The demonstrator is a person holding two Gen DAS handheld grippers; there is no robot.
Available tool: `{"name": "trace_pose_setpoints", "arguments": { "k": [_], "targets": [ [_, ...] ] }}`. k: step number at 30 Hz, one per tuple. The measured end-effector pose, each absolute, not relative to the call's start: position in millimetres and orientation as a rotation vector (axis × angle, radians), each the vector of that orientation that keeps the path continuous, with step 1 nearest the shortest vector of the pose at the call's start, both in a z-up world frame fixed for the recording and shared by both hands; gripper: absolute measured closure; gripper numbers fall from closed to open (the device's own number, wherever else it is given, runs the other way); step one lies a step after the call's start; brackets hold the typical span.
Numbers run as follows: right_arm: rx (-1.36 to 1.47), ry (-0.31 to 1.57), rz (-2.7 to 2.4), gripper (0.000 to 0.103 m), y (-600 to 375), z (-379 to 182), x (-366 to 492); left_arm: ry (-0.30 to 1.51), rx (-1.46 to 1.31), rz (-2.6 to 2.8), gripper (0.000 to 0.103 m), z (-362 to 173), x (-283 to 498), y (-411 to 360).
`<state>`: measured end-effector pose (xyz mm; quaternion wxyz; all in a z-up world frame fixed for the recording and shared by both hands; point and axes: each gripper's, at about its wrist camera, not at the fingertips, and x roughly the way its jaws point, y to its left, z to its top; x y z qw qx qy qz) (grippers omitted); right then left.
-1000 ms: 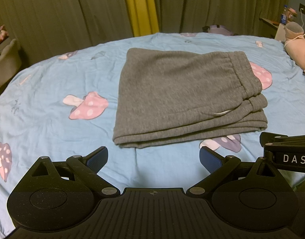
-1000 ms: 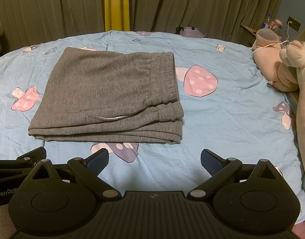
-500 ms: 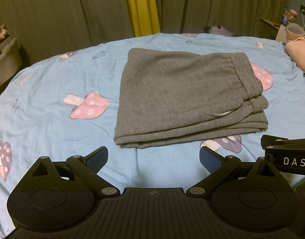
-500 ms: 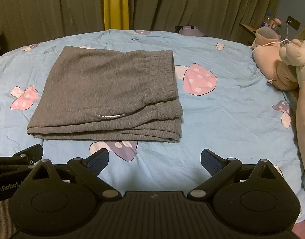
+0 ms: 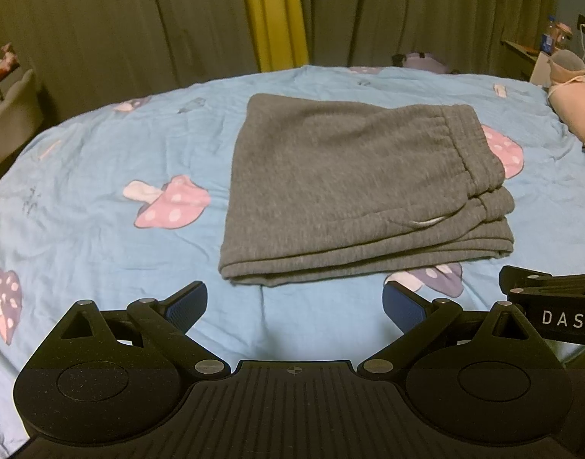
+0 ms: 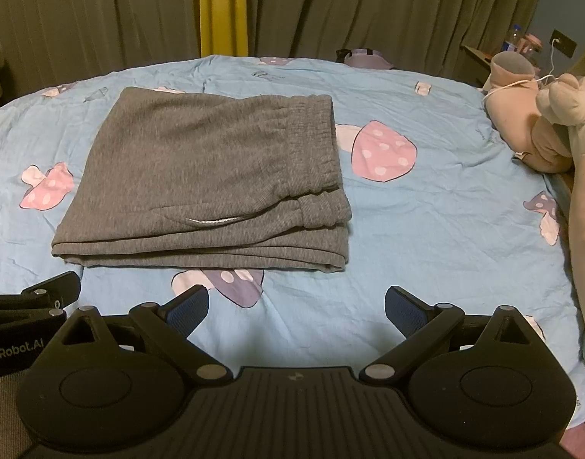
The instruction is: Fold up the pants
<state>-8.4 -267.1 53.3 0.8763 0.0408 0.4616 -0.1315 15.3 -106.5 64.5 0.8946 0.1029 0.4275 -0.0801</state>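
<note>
Bed: a pale blue sheet printed with pink and purple mushrooms covers the whole work surface. It lies mostly flat, with light creases. Olive curtains with one yellow panel hang behind it.

Stuffed toys: piled at the right edge of the bed, well apart from the garment. No interference noted.

Pants: grey sweatpants, lying on the middle of the sheet in a compact rectangle. I count several stacked layers along the near edge. The elastic waistband runs down the right side, and a short white strip, possibly a drawstring or pocket lining, shows at a seam near the front. Edges line up reasonably well; the lowest layers stick out slightly at the near right corner.

Left gripper: mine, held above the sheet just short of the near edge of the pants. Jaws spread wide, nothing between them.

Right gripper: likewise spread wide and empty, near the front right corner of the stack, not touching it.

Assessment: folding appears essentially complete. The garment is a tidy bundle and neither claw holds cloth. At most, I judge, a small squaring of the protruding lower layers remains; otherwise nothing is left but to withdraw.
</note>
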Motion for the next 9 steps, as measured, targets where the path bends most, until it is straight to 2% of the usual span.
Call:
{"name": "trace_pose_setpoints", "arguments": {
  "k": [9],
  "targets": [
    [0.085, 0.965, -0.276, 0.004, -266.5, 52.2, -9.1, 0.867, 0.199, -0.163, 0.002, 64.9, 14.5, -106.0]
  ]
}}
